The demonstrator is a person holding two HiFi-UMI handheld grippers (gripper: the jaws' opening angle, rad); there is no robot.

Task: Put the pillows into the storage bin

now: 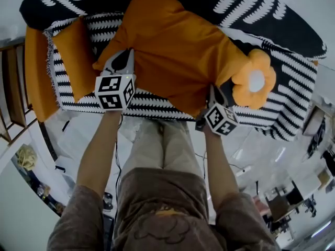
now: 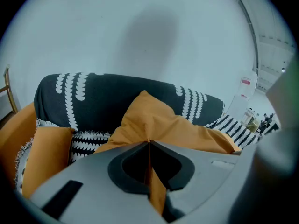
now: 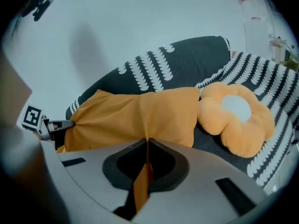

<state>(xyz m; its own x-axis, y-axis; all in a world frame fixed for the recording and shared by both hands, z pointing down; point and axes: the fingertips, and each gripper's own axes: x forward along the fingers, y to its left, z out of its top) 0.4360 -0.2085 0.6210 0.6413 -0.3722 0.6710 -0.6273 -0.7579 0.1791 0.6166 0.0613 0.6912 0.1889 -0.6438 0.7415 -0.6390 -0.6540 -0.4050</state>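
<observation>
2 grips matter: the left hand-held gripper [image 1: 124,55] and right hand-held gripper [image 1: 213,91] each clench the orange pillow [image 1: 178,46] just ahead, over the sofa [image 1: 282,14], so raising both evenly looks best.

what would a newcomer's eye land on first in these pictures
A big orange pillow fills the middle of the head view, pinched along its near edge by the left gripper and the right gripper, both shut on its fabric. Under it spreads a black-and-white patterned sofa, with a flower-shaped cushion just right of the pillow.
</observation>
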